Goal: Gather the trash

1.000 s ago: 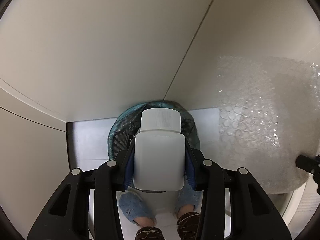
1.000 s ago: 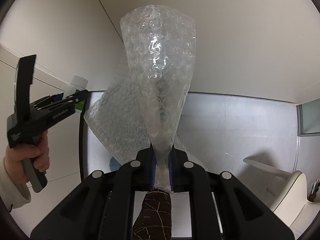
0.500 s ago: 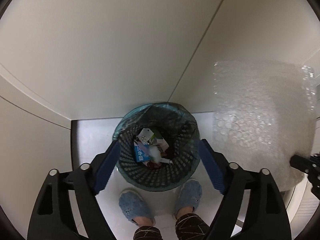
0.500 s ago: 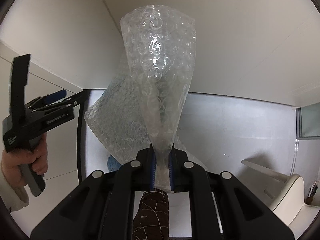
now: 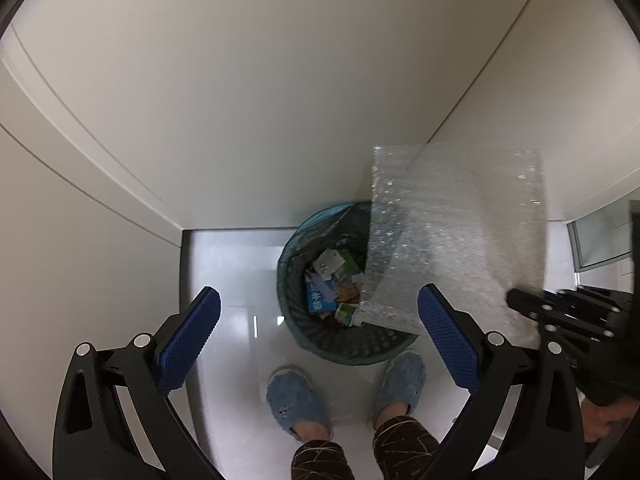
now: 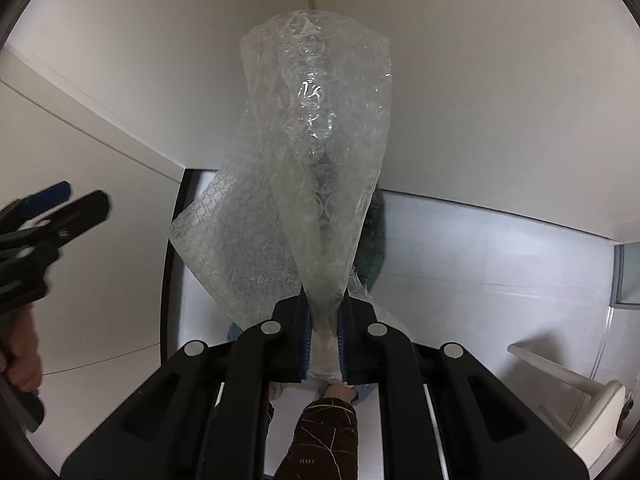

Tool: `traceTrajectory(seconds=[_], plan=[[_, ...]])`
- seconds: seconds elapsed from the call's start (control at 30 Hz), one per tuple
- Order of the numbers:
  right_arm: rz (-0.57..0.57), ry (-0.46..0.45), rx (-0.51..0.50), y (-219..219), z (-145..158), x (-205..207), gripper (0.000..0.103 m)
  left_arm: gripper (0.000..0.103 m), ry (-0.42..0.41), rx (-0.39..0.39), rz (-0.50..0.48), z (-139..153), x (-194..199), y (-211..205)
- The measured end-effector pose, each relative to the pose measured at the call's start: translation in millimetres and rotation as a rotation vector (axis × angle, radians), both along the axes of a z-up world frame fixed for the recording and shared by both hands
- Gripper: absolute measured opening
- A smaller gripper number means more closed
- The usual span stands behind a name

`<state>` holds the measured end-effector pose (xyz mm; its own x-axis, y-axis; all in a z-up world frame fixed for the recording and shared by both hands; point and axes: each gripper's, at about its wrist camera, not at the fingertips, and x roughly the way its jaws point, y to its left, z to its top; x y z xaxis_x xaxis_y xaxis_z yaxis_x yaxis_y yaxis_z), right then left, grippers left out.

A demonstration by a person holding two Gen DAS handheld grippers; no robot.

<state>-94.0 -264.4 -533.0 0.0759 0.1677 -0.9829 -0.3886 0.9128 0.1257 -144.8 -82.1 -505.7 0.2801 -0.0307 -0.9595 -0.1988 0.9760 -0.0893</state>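
Blue ribbed rubber pads line the left gripper [image 5: 319, 344], whose jaws are opening and stand spread wide with nothing between them, only bare floor and the person's fuzzy blue slippers [image 5: 298, 406] below. Just beyond its right finger stands the trash bin [image 5: 344, 344], a round dark-green mesh basket lined with a thin teal bag and already holding a jumble of cartons and wrappers (a blue-and-white box lies uppermost on the near side), so part of the collecting looks done.

The right gripper [image 6: 325, 344] is clenched on the gathered end of a sheet of bubble wrap [image 6: 316, 168], clear, crinkly film studded with small round cells. From the pinch the sheet fans out into a loose cone with a second flap sagging to one side. In the left wrist view the same bubble wrap [image 5: 456, 240] hangs over the bin's right rim, its lower corner dipping toward the litter inside.

What seems left is to bring the sheet fully over the bin's mouth and let go; light and springy as it is, it may catch on the rim and stay half out
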Motion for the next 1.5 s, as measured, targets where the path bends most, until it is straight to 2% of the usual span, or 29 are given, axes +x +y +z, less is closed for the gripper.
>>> traceTrajectory(seconds=[0.1, 0.27, 0.57, 0.77, 0.83, 0.93, 1.03, 1.2, 1.37, 1.5], plan=[[0.02, 0.001, -0.012, 6.1, -8.0, 1.7, 0.01, 0.097, 0.002, 0.004, 0.009, -1.3, -3.2, 6.4], [0.037, 0.001, -0.041, 17.0, -13.6, 5.5, 0.017, 0.097, 0.01, 0.002, 0.022, -1.2, -6.7, 10.5], [0.041, -0.016, -0.062, 26.3, -25.9, -8.5, 0.044, 0.097, 0.027, 0.003, 0.033, 2.4, -11.5, 11.8], [0.027, -0.05, -0.04, 27.6, -2.8, -14.0, 0.063, 0.097, 0.016, 0.016, 0.025, 14.2, -13.3, 10.8], [0.018, -0.086, -0.037, 26.8, 17.7, -14.2, 0.077, 0.097, 0.008, 0.021, 0.023, 22.8, -11.2, 10.4], [-0.005, -0.144, -0.034, 23.1, 57.1, -12.5, 0.086, 0.097, -0.001, 0.024, 0.027, 45.0, -10.3, 11.8], [-0.034, -0.192, -0.024, 17.0, 103.6, -6.5, 0.093, 0.097, -0.012, 0.007, 0.055, 81.5, -5.6, 15.1], [-0.075, -0.288, 0.012, 5.3, 199.4, -3.4, 0.095, 0.097, -0.061, -0.006, 0.082, 163.7, -2.8, 16.3], [-0.123, -0.359, 0.072, -12.5, 302.1, -12.8, 0.095, 0.097, -0.126, 0.053, 0.046, 263.8, -12.5, 4.9], [-0.175, -0.405, 0.083, -21.6, 377.1, -22.7, 0.095, 0.097, -0.157, 0.031, 0.057, 330.5, -21.6, 9.6]])
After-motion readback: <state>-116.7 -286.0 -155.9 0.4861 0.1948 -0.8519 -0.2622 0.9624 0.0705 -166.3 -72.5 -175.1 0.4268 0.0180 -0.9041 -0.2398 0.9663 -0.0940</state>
